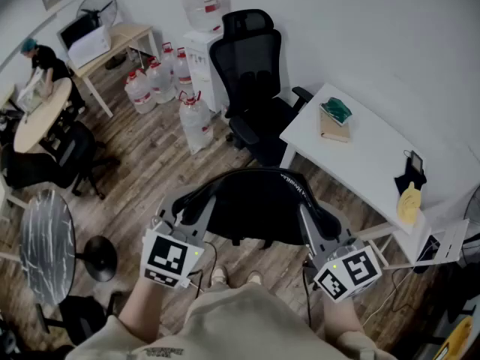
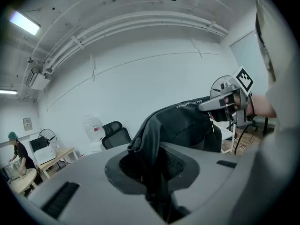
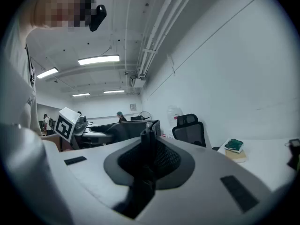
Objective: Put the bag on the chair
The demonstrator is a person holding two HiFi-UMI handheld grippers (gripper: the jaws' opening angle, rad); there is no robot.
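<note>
A black bag [image 1: 255, 205] hangs in the air between my two grippers, just in front of the person's feet. My left gripper [image 1: 199, 205] is shut on its left edge, and dark fabric [image 2: 152, 139] is pinched between the jaws in the left gripper view. My right gripper [image 1: 309, 214] is shut on the bag's right edge, where a fold of the bag [image 3: 146, 144] stands up between the jaws. The black office chair [image 1: 253, 81] stands beyond the bag against the white wall, its seat bare. It also shows as a chair [image 3: 190, 128] in the right gripper view.
A white desk [image 1: 360, 163] with a book [image 1: 334, 120] stands right of the chair. Water bottles [image 1: 196, 122] and a dispenser [image 1: 204, 21] stand to its left. A round wooden table [image 1: 41, 115], a person [image 1: 39, 57] and a round glass table [image 1: 45, 246] are at the far left.
</note>
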